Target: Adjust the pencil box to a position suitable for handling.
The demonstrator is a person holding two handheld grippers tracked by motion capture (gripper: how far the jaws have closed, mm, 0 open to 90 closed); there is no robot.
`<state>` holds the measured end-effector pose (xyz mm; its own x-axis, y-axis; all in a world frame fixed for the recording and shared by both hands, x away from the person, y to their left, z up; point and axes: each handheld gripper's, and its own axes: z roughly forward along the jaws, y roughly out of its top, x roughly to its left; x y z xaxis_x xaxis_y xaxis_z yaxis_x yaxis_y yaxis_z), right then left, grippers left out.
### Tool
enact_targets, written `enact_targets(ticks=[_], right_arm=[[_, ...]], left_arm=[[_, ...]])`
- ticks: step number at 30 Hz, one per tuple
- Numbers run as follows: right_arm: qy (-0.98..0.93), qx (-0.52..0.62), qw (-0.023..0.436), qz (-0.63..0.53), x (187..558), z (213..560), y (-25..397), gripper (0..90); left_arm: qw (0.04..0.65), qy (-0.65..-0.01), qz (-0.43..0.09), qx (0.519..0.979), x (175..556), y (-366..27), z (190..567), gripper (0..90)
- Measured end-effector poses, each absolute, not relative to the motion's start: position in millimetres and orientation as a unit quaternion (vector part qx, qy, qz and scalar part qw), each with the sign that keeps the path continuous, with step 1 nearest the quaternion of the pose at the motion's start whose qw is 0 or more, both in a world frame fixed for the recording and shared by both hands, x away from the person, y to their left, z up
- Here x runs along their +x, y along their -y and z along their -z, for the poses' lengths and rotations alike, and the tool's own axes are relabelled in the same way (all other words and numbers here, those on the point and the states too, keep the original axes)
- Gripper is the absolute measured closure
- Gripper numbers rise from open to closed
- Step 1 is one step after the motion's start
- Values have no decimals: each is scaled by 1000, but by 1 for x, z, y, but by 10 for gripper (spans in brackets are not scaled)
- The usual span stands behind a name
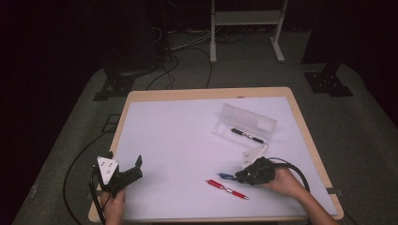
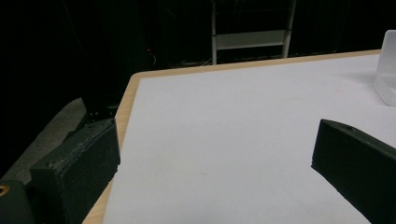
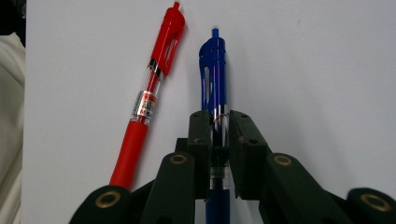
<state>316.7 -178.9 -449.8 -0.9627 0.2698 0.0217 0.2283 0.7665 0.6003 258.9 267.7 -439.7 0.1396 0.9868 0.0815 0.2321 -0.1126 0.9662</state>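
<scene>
— What is the right gripper (image 3: pixel 219 122) doing?

— It has its two black jaws squeezed tight on a blue pen (image 3: pixel 213 70). In the right gripper view the pen runs straight up the middle of the frame, and its clip end sticks out past the jaws.

— Where is that in the high view?

— Low down, right of the middle. The right gripper (image 1: pixel 238 176) is there, with the blue pen (image 1: pixel 226 176) poking out toward the left.

— And the red one?

— The red pen (image 3: pixel 149 95) lies flat on the white table (image 1: pixel 178 140), just beside the blue pen, a bit tilted. In the high view the red pen (image 1: pixel 227 189) is just below the right gripper.

— What about the left gripper (image 1: pixel 126 164)?

— It is at the lower left of the high view, near the table's edge. Its jaws are wide apart and hold nothing.

— Anything else?

— A clear case (image 1: pixel 248 123) sits open at the upper right of the table, and a black pen (image 1: pixel 248 135) lies inside it.
</scene>
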Motion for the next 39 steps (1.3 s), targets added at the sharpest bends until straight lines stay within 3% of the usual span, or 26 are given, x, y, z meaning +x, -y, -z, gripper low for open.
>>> enact_targets(ticks=[26, 39], right_arm=[[-913, 187, 50, -360, 344, 419, 209, 787], [-913, 193, 83, -351, 383, 379, 210, 786]], left_arm=[[440, -501, -426, 611, 258, -272, 440, 4], [446, -505, -426, 604, 258, -275, 441, 3]])
